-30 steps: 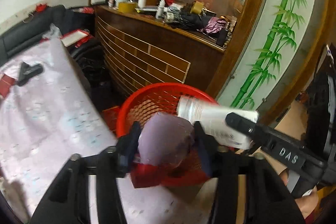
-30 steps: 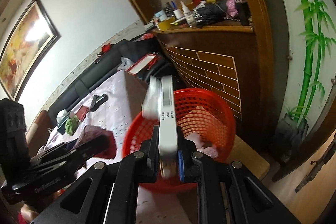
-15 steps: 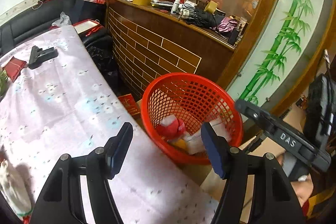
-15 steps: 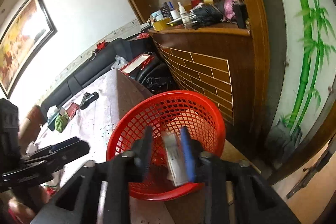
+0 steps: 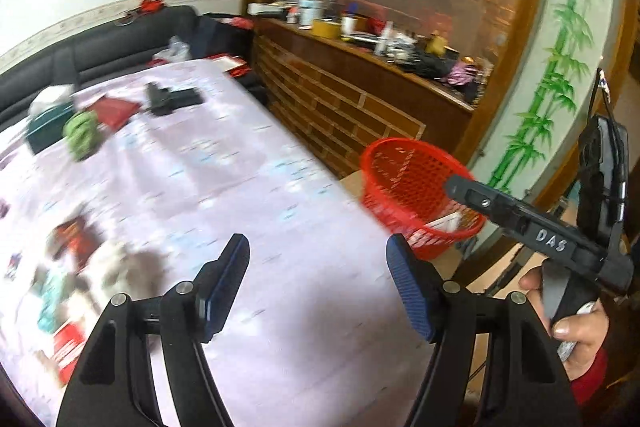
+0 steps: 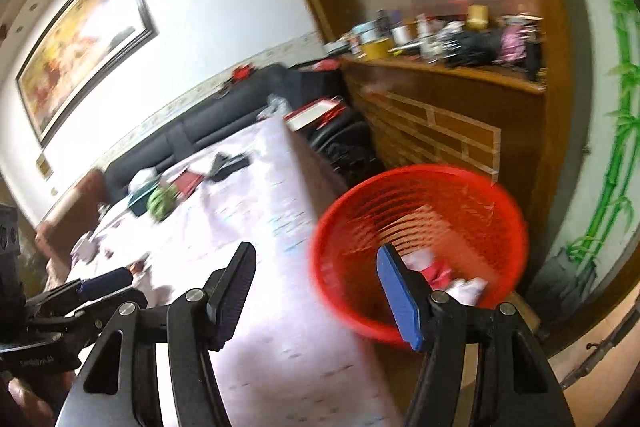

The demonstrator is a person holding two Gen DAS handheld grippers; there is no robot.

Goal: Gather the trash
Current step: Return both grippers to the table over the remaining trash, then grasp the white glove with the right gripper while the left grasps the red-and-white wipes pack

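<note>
Left gripper (image 5: 318, 279): jaws opening, nothing between.
Right gripper (image 6: 316, 289): jaws opening, nothing between.
Basket (image 6: 516, 211): red, at 2 o'clock of right gripper, trash (image 6: 436, 269) inside.

Count, both views:
- red mesh basket (image 6: 420, 195): one, beside the worktop (image 5: 248, 227).
- grippers: two, left gripper (image 5: 318, 281) and right gripper (image 6: 316, 291); two fingers each, jaws opening, nothing between them.
- framed picture (image 6: 80, 39): one, on the wall.
- black clamp-shaped tool (image 5: 172, 99): one, far end of the worktop.
- green crumpled item (image 5: 82, 133): one.
- litter at the near left of the worktop: blurred, uncountable.
</note>
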